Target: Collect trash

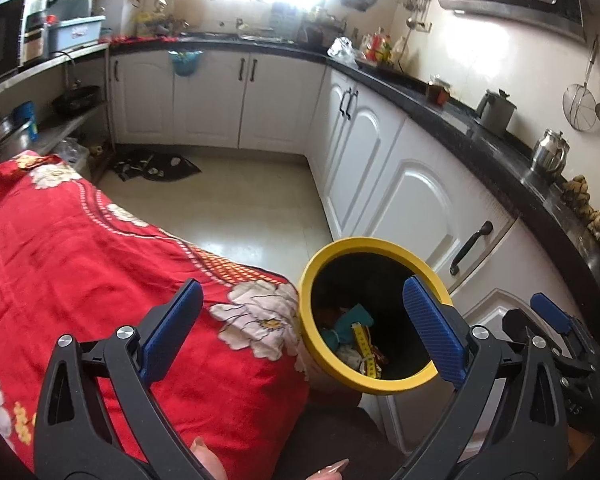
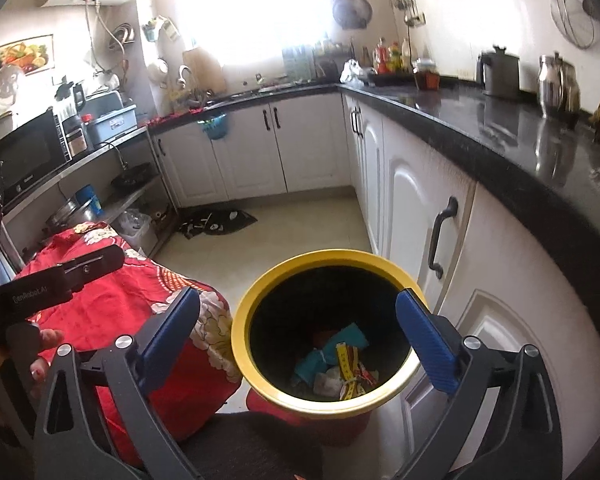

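Yellow-rimmed and black inside, a round bin stands on the pale kitchen floor beside a table draped in a red floral cloth, close to white cabinet doors. Trash lies at its bottom: teal scraps, crumpled wrappers and a yellow measuring tape. Above the bin's mouth, the right gripper hangs with its blue-padded jaws spread wide and empty. Beside it, the left gripper also stands fully open, holding nothing, over the edge of the table and the bin's rim.
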`<action>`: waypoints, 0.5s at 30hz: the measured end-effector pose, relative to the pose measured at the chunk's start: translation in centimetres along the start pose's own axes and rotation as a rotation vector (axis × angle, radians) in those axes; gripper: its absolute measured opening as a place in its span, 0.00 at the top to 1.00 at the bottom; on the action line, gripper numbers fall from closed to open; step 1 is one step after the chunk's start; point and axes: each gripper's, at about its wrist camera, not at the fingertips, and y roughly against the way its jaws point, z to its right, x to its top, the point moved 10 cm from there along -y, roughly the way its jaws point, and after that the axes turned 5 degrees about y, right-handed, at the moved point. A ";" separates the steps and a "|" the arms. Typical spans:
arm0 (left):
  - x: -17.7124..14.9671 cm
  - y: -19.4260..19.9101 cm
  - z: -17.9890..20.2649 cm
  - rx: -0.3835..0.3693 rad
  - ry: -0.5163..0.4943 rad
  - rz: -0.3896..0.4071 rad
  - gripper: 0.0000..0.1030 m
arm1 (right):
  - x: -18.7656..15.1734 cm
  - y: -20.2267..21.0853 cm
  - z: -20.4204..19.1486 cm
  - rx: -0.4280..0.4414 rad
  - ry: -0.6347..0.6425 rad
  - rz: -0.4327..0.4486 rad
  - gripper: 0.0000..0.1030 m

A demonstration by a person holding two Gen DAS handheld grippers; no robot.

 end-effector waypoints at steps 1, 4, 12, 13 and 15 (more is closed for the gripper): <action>0.0 0.4 -0.2 0.003 0.004 0.005 0.11 | 0.0 0.4 -0.3 -0.002 0.010 0.012 0.06; -0.4 1.6 -0.9 0.015 0.012 0.026 0.11 | -0.2 1.4 -1.1 -0.006 0.033 0.041 0.06; -1.7 4.5 -2.5 0.048 0.003 0.093 0.10 | -1.3 4.0 -2.9 -0.028 0.089 0.129 0.06; -1.9 4.9 -2.6 0.055 -0.007 0.107 0.11 | -1.5 4.3 -3.0 -0.033 0.096 0.142 0.06; -2.4 5.8 -2.8 0.081 -0.031 0.141 0.11 | -1.9 4.9 -3.2 -0.040 0.100 0.168 0.06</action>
